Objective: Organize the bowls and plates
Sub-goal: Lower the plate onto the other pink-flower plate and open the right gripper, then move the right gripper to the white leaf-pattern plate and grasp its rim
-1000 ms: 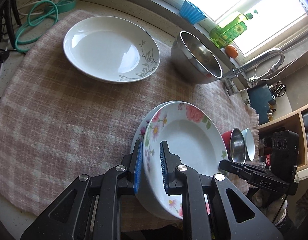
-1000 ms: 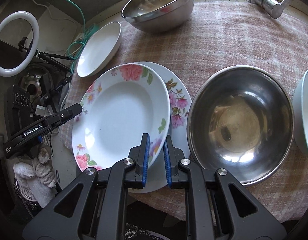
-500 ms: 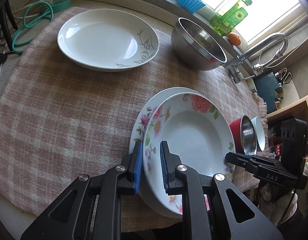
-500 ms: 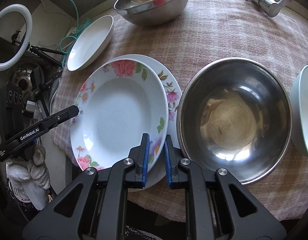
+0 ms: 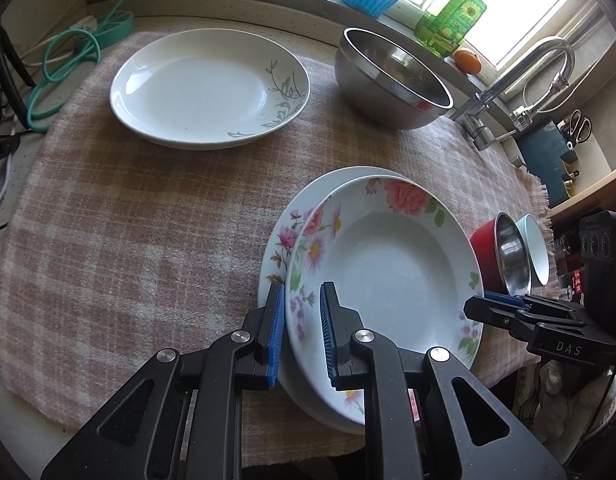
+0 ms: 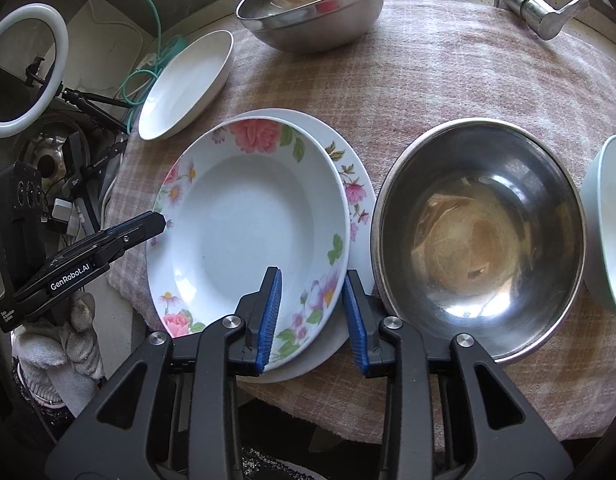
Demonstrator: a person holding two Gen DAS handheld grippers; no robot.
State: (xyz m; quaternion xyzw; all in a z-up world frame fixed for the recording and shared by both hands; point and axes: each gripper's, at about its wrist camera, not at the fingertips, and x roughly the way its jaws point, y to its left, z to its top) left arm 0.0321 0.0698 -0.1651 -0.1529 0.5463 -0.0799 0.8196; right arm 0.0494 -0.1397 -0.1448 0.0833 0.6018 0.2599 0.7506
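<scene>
My right gripper (image 6: 311, 312) has just been opening; its pads now stand clear of the floral plate (image 6: 244, 224) rim between them. My left gripper (image 5: 302, 330) still pinches the opposite rim. The plate apparently rests on the lower floral plate (image 6: 355, 196), on the checked cloth (image 5: 148, 220).

a deep floral plate (image 6: 248, 224) lies nested on a second floral plate (image 6: 357, 196), off-centre.

Two wrist fisheyes — each close above its own fingers, angled steeply down from opposite sides. Shared ahead: floral plate (image 5: 391, 268) (image 6: 248, 224), steel bowl (image 5: 391, 80) (image 6: 308, 0) beyond.
</scene>
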